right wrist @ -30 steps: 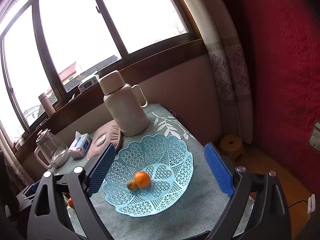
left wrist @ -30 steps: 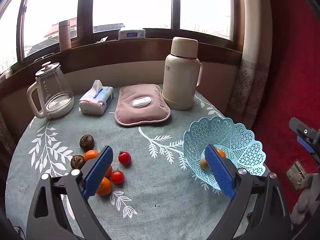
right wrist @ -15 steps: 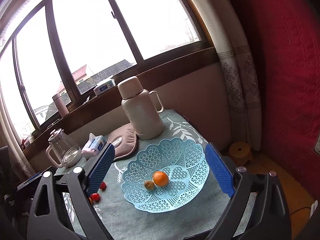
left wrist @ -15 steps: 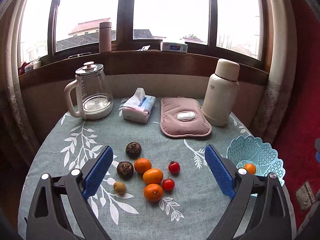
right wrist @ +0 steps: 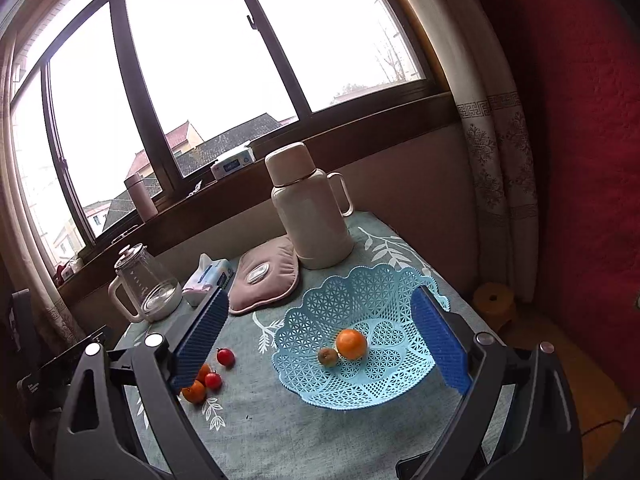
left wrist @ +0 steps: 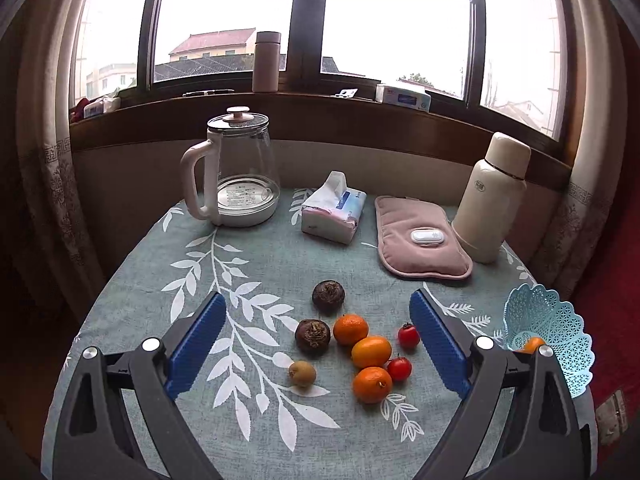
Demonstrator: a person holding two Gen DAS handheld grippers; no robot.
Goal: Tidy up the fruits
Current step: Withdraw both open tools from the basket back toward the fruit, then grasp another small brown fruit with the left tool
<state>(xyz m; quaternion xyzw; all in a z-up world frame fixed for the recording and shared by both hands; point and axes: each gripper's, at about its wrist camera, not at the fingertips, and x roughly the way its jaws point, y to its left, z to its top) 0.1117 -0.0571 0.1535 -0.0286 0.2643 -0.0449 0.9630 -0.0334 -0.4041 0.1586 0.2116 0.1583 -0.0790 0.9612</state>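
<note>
— Looking along my left gripper (left wrist: 316,344), what lies between the pads?

— Loose fruit on the tablecloth (left wrist: 248,432), dead ahead at twelve o'clock: three oranges (left wrist: 371,352), two dark round fruits (left wrist: 313,333), a small brown one (left wrist: 302,373) and two red ones (left wrist: 409,336). They sit close together, some touching. Round things, so no long axis to line up with.

— And the basket (left wrist: 560,332)?

— Far out at three o'clock from my left gripper. My right gripper (right wrist: 320,344) hangs right over it, with an orange (right wrist: 351,344) and a small greenish fruit (right wrist: 328,357) already inside, touching.

— Jaws?

— Both pairs spread wide, gripping nothing, touching nothing. I judge the left is nearer the loose fruit.
</note>
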